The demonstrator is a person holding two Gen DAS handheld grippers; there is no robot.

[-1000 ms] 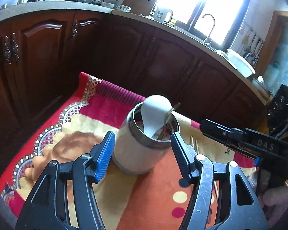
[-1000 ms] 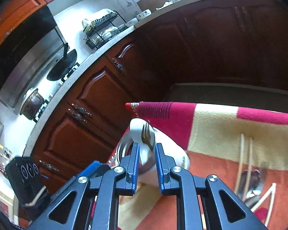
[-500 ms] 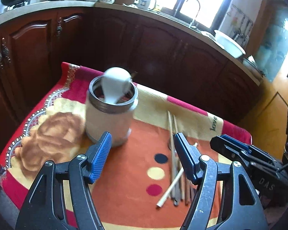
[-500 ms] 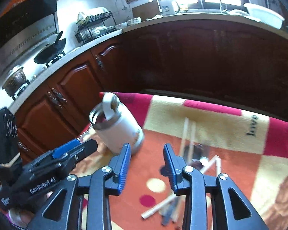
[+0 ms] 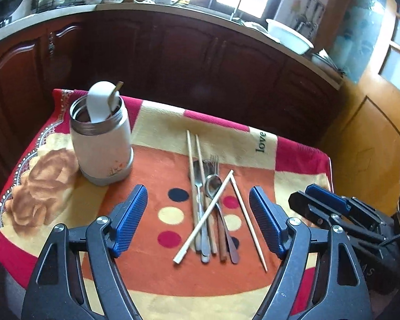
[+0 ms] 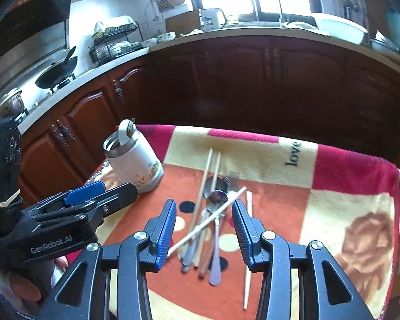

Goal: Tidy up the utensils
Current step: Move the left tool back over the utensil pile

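A white steel-rimmed holder (image 5: 101,144) (image 6: 134,161) stands at the cloth's far left, with a white spoon (image 5: 101,101) and a fork tip sticking out. A loose pile of chopsticks (image 5: 204,216) (image 6: 208,221), metal spoons (image 5: 213,184) (image 6: 216,250) and a fork (image 5: 213,160) lies mid-cloth. My left gripper (image 5: 198,218) hovers above the pile's near end, its jaws opening, nothing between them. My right gripper (image 6: 204,232) hangs over the same pile, jaws opening and empty; it also shows at the right edge of the left wrist view as the right gripper (image 5: 333,210).
A red, orange and cream patterned cloth (image 5: 301,157) (image 6: 354,170) covers the small table. Dark wooden cabinets (image 5: 200,61) close in behind and to the left. The counter holds a dish rack (image 6: 114,42), a wok (image 6: 56,74) and a white basin (image 5: 290,36).
Both grippers have drawn back from the holder and swung right over the utensil pile. The right gripper let go of the fork in the holder and both have opened wider.
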